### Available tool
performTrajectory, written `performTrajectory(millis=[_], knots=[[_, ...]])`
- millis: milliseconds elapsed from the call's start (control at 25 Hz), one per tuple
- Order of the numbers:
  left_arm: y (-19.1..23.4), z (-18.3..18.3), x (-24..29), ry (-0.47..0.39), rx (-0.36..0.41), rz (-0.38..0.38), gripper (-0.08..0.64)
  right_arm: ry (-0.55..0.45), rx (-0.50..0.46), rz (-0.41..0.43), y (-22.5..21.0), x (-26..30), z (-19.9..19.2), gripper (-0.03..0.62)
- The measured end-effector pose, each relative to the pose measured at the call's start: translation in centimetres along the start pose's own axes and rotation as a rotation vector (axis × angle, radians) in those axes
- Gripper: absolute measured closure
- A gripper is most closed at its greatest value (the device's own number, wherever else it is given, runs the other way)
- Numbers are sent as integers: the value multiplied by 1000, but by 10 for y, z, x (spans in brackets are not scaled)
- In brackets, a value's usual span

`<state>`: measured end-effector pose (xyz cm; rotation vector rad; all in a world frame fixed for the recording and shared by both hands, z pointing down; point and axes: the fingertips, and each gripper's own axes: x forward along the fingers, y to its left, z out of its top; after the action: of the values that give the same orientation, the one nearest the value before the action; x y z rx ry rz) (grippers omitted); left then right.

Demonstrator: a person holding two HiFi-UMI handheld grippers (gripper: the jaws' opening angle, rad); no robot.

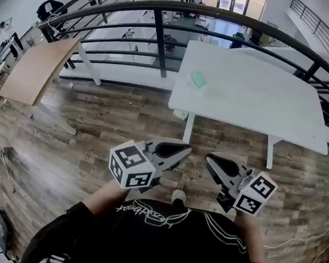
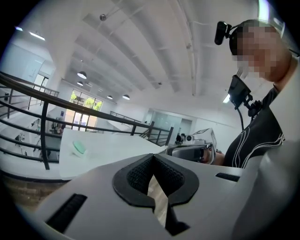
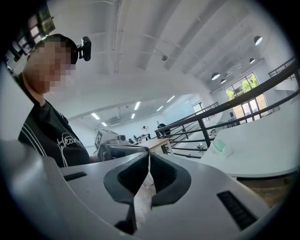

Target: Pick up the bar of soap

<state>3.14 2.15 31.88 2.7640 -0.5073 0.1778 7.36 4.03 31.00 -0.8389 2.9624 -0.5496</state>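
**While the soap waits out of reach: hazards of the approach**

Although the pale green oval bar of soap [image 1: 198, 79] lies in plain view on the white rectangular table [image 1: 258, 107], near the table's left edge as the head view shows it, it is well apart from both grippers.

- Left gripper [image 1: 177, 152]: jaws closed together, nothing between them.
- Right gripper [image 1: 214, 163]: likewise closed, empty.
- Both are held low before the person's black printed shirt [image 1: 160, 242], over the brown wood-plank floor [image 1: 96, 128]. A black metal railing [image 1: 160, 42] runs beyond the table.

Hazards, as judged:

- Jaws that arrive closed would strike the bar rather than straddle it. That would likely slide it over the nearby table edge onto the floor.
- The bar looks rounded and is probably slick, so an off-centre pinch may squirt it out sideways.
- The bar sits low. Pads coming in too high would skim over it, and pads coming in too low would jam on the tabletop.
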Motion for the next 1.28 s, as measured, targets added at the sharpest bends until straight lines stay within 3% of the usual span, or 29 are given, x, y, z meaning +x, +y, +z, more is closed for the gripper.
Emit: performTrajectory(millis=[400,840,1080,1280], knots=[[63,25,75,39,4,41,555,21,-4,26,-96,1,32,577],[93,19,64,50,1,136,555,64,-63,49,-112,30,24,577],[109,20,60,39,-15,120,555,68,-71,35,-127,44,27,577],[154,23,65,33,-60,111,555,82,-45,5,-162,75,26,577]])
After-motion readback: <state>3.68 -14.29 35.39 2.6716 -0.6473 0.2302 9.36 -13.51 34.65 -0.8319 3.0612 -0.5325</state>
